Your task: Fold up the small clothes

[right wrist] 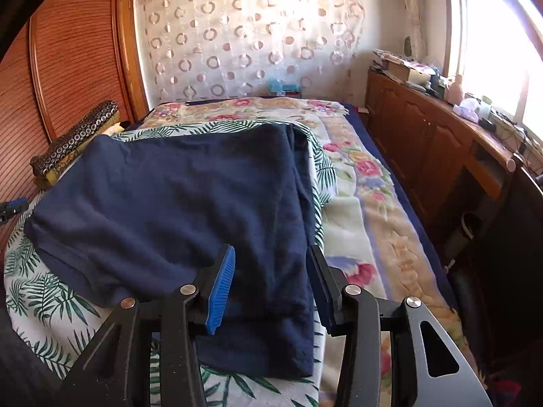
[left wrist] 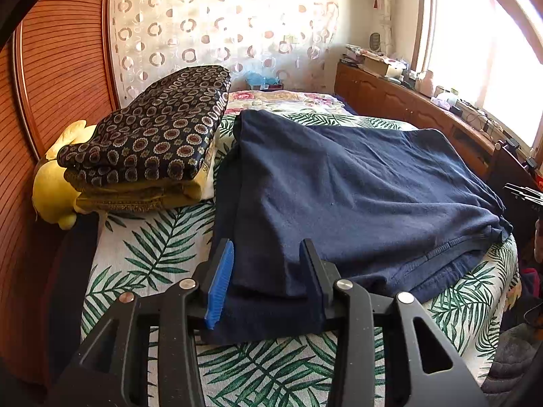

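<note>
A dark navy garment (left wrist: 356,183) lies spread on the leaf-print sheet (left wrist: 152,254) of a bed; it also shows in the right wrist view (right wrist: 176,196). Its long sides are folded inward. My left gripper (left wrist: 266,254) is open, its jaws standing on either side of the garment's near left corner. My right gripper (right wrist: 271,259) is open, its jaws on either side of the garment's near right folded edge. I cannot tell whether the fingers touch the cloth.
A stack of folded patterned cloth (left wrist: 149,135) on a yellow cushion (left wrist: 54,190) lies at the left by the wooden wardrobe (left wrist: 57,68). A floral blanket (right wrist: 366,203) covers the bed's right side. A wooden cabinet (right wrist: 424,142) with clutter runs under the window.
</note>
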`<state>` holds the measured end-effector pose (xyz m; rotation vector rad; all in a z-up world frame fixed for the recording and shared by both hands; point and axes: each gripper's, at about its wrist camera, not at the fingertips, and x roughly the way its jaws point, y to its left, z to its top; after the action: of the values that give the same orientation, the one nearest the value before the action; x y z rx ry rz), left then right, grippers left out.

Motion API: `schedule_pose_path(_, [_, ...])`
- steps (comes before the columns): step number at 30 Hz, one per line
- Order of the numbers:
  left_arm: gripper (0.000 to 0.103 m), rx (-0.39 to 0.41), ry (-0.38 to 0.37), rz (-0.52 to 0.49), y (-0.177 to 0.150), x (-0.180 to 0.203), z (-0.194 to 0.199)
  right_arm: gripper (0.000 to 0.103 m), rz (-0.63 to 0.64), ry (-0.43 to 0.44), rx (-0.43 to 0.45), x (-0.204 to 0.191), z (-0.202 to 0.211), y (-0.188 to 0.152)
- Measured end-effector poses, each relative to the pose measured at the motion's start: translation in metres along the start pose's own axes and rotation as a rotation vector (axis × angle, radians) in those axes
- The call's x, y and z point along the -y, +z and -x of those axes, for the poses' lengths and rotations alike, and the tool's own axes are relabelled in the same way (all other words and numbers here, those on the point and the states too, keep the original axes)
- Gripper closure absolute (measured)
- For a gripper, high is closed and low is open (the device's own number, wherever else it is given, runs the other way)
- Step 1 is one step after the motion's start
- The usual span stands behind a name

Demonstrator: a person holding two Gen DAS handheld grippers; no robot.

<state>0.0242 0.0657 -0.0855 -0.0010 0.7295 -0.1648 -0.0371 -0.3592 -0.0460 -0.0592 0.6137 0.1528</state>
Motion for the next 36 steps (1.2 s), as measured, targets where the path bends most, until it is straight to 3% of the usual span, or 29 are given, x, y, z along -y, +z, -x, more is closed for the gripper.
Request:
schedule_pose_path(5, [0.057, -0.005, 0.015, -0.023, 0.004, 0.004, -0.005, 0.058, 0.018, 0.029, 0.003, -0.009, -0.017, 0.001])
schedule_pose_path(6, [0.051, -0.011, 0.017, -0.029, 0.004, 0.005, -0.007, 0.058, 0.021, 0.038, 0.006, -0.01, -0.023, 0.002])
schedule_pose_path(8, [0.023, -0.007, 0.011, -0.021, 0.004, 0.006, -0.008, 0.058, 0.018, 0.055, 0.01, -0.015, -0.029, 0.002])
schedule_pose_path(17, [0.022, -0.016, 0.025, 0.011, 0.0, 0.002, -0.017, 0.058, 0.061, 0.115, -0.016, -0.042, -0.052, 0.001])
schedule_pose_path(25, [0.022, -0.032, 0.052, 0.052, -0.016, -0.005, -0.023, 0.058, 0.109, 0.242, -0.031, -0.083, -0.064, 0.006])
schedule_pose_path(36, [0.022, -0.033, 0.041, 0.125, -0.033, -0.022, -0.013, 0.058, 0.108, 0.272, -0.076, -0.094, -0.075, 0.0])
